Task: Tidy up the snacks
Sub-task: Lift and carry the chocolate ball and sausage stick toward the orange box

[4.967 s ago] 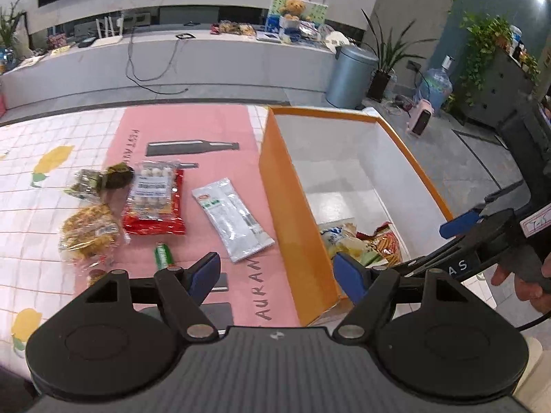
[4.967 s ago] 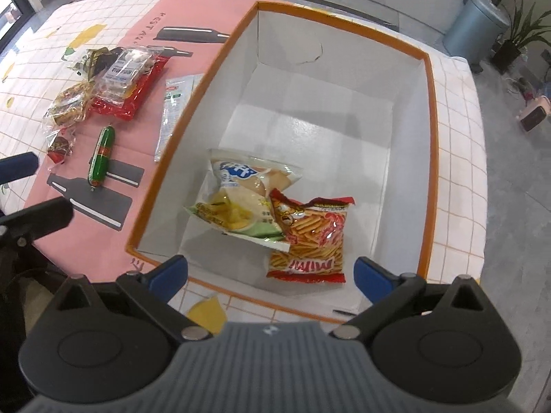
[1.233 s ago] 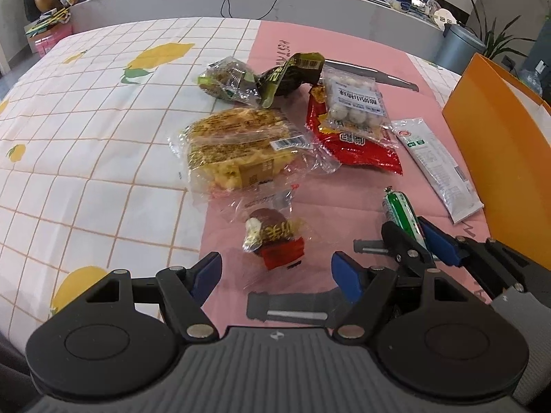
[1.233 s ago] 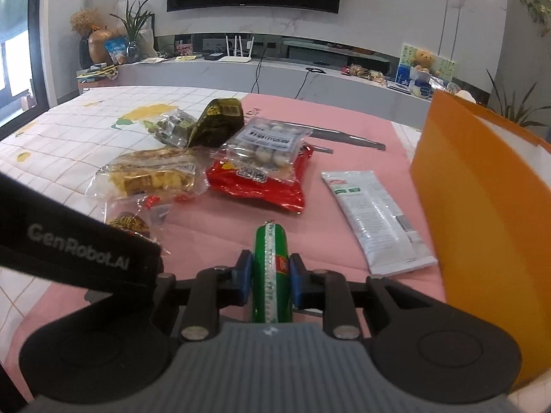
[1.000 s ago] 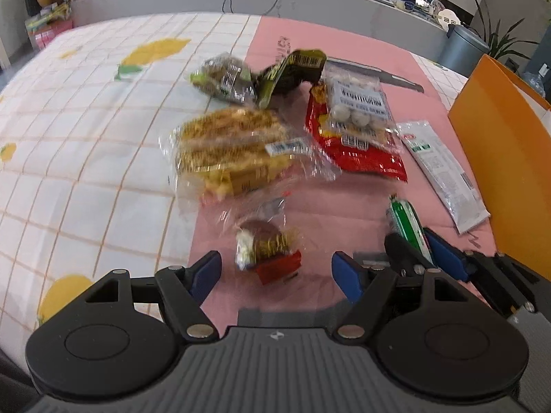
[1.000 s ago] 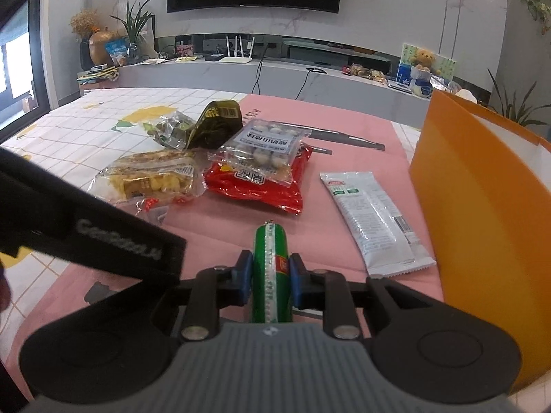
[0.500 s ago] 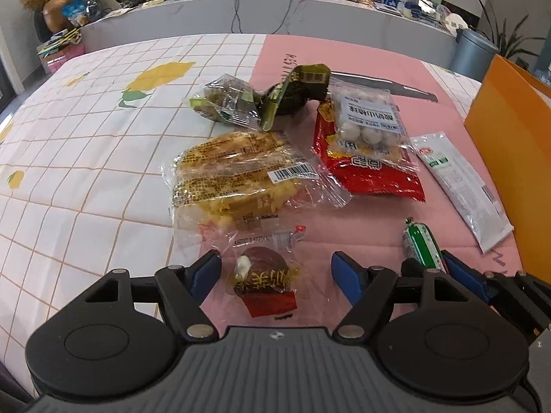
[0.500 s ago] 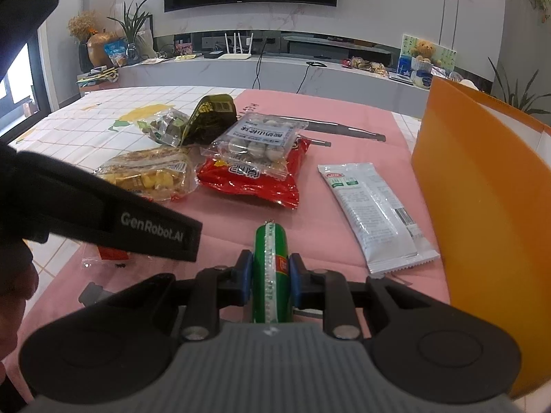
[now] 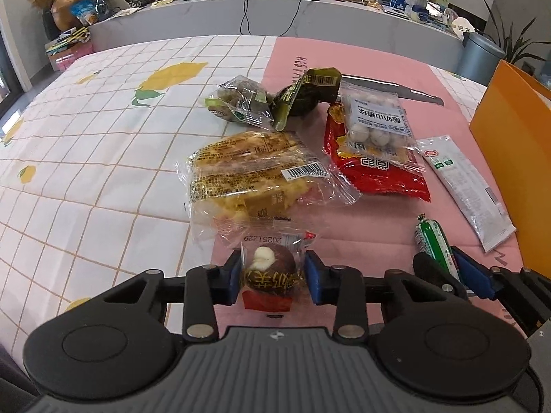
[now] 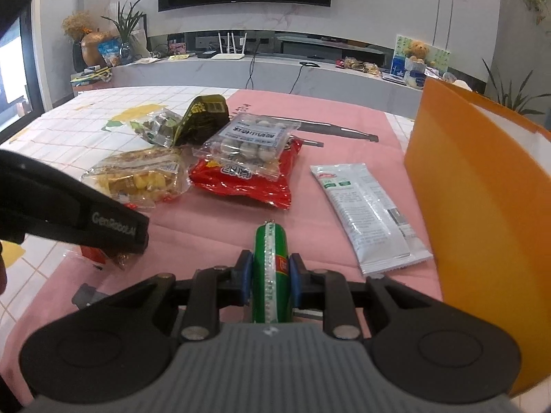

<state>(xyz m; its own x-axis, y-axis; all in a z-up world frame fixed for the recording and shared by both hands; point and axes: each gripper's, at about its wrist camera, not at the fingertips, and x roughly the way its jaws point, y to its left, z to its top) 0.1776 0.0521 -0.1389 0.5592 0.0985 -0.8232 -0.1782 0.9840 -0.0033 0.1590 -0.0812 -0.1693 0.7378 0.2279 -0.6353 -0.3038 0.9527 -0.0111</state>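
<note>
A small wrapped brown cake [image 9: 268, 268] with a red base lies on the pink mat at the near edge. My left gripper [image 9: 272, 277] is closing on it, and both blue pads touch the wrapper's sides. My right gripper [image 10: 270, 275] is shut on a green sausage stick [image 10: 270, 251], which pokes forward between its pads just above the mat. In the left wrist view that stick [image 9: 432, 241] and the right gripper [image 9: 444, 268] sit to the right of the cake.
Beyond the cake lie a yellow pastry pack [image 9: 251, 179], a red bag [image 9: 378, 172] with a clear pack of white balls [image 9: 375, 120] on top, a white sachet [image 9: 465, 186] and two green packets [image 9: 275, 99]. The orange box wall [image 10: 482, 206] rises at the right.
The left jaws stood wide apart around the cake packet and have now closed in against it. The right gripper has kept still with the green stick.
</note>
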